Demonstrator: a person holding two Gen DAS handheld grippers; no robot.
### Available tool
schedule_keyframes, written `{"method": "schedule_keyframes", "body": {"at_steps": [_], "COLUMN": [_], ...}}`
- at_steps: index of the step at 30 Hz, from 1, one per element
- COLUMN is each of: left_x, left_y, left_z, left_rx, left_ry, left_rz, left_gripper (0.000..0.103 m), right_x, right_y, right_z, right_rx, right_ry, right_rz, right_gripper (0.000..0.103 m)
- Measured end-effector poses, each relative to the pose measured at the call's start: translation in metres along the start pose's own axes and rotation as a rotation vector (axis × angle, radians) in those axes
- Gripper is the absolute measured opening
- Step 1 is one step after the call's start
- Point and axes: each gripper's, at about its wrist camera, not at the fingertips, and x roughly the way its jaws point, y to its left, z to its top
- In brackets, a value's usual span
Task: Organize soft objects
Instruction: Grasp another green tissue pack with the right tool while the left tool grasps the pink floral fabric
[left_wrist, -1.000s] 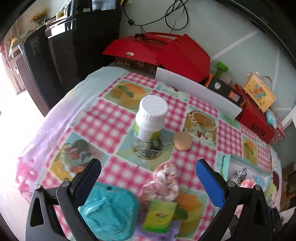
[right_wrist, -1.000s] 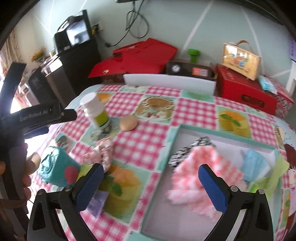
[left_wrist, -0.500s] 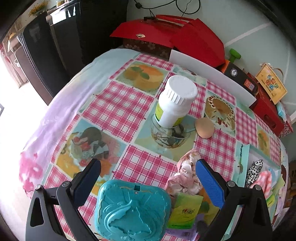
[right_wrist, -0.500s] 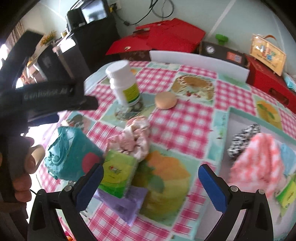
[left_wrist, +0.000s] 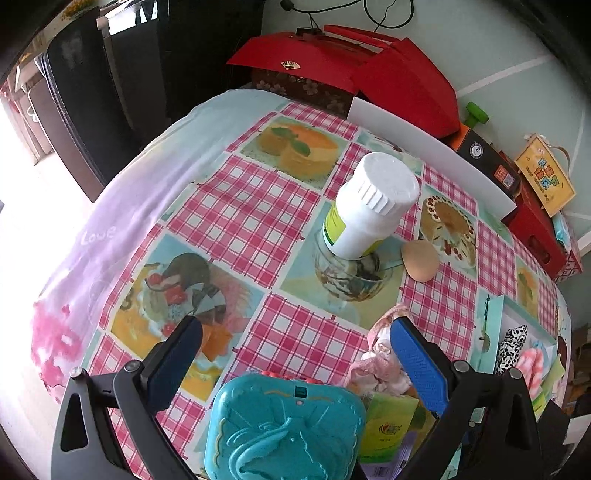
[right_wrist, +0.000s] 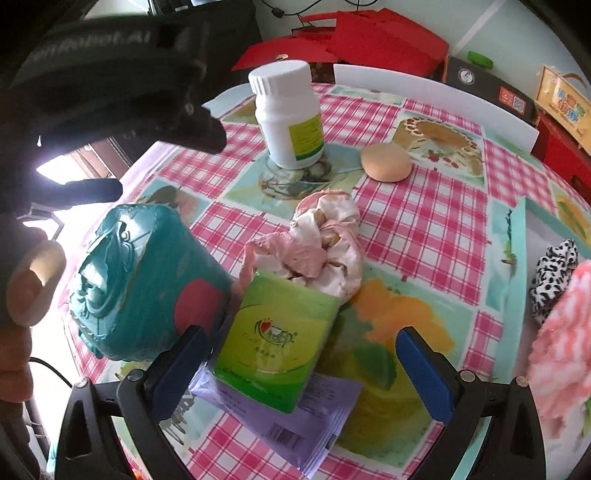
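Left wrist view: the left gripper (left_wrist: 293, 363) gapes wide, empty, now above the teal box (left_wrist: 286, 430), cut off at the bottom edge. The pink scrunchie (left_wrist: 382, 363) is half hidden behind the right finger.

Right wrist view: the right gripper (right_wrist: 297, 373), wide open and empty, has closed in on the green tissue pack (right_wrist: 275, 345), its logo unreadable, lying at lower centre on a purple packet (right_wrist: 295, 421).

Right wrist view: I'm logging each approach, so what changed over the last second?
The right gripper swung left from the teal-rimmed tray and closed in on the green tissue packet, now between its open fingers. The left gripper advanced over the teal plastic box. Nothing was grasped; white bottle, pink scrunchie and beige sponge stayed put.
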Motion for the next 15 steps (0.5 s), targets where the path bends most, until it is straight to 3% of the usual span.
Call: {"method": "schedule_keyframes", "body": {"at_steps": [9, 15], "left_x": [-0.002, 0.004], "left_y": [-0.012, -0.031], "left_z": [0.001, -0.003], "left_rx": [0.027, 0.082], "left_ry": [-0.024, -0.007], "left_rz": [-0.021, -0.03], "left_gripper": [0.101, 0.098], "right_x": [-0.007, -0.011], "right_y": [-0.018, -0.034], "right_z": [0.0, -0.005], "right_rx": [0.042, 0.07], "right_ry": [-0.022, -0.021], "right_rz": [0.033, 0.05], "right_gripper": [0.068, 0.065]}}
